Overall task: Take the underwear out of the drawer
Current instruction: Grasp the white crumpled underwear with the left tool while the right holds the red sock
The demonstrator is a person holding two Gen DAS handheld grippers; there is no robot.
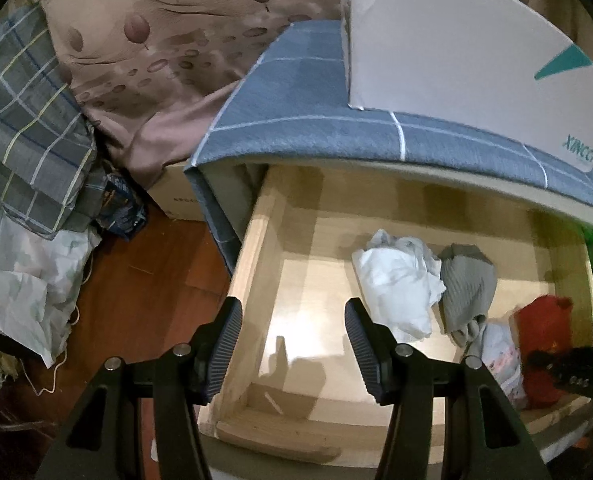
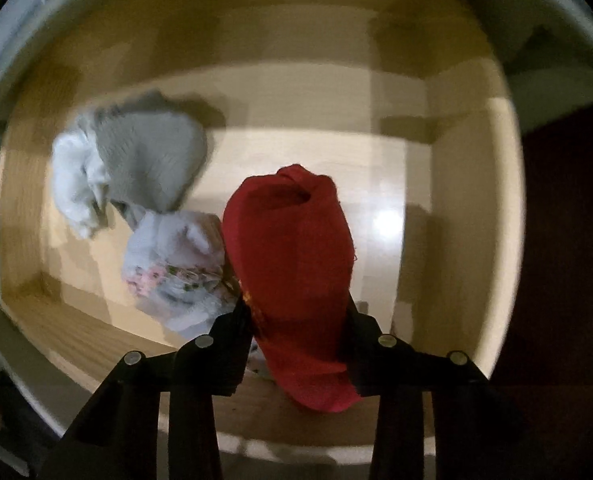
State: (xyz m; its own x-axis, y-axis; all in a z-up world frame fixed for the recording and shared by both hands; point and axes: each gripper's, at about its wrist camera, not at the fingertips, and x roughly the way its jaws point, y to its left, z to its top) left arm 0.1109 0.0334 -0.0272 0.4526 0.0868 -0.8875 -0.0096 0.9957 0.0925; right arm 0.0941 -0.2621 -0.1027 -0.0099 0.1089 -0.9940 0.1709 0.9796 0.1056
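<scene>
Right gripper (image 2: 296, 316) clamps crumpled red cloth underwear (image 2: 292, 264) inside pale wooden drawer (image 2: 468, 200), w/ grey ribbed garment (image 2: 152, 160) at 10 o'clock; left gripper (image 1: 293, 344) wide open, empty.

The left wrist view looks down from above the drawer's (image 1: 252, 280) left front corner, facing in toward the cabinet, high enough to take in the blue checked top (image 1: 296, 92), the white box (image 1: 448, 52) and the floor (image 1: 144, 276) alongside. The right wrist view sits much lower and closer, over the drawer's (image 2: 456, 184) right part, its walls filling the frame. Both share the drawer interior: white (image 1: 396, 284) (image 2: 72, 184), grey (image 1: 468, 284) (image 2: 152, 160), floral (image 1: 500, 356) (image 2: 176, 264) and red (image 1: 544, 340) (image 2: 292, 264) garments.
</scene>
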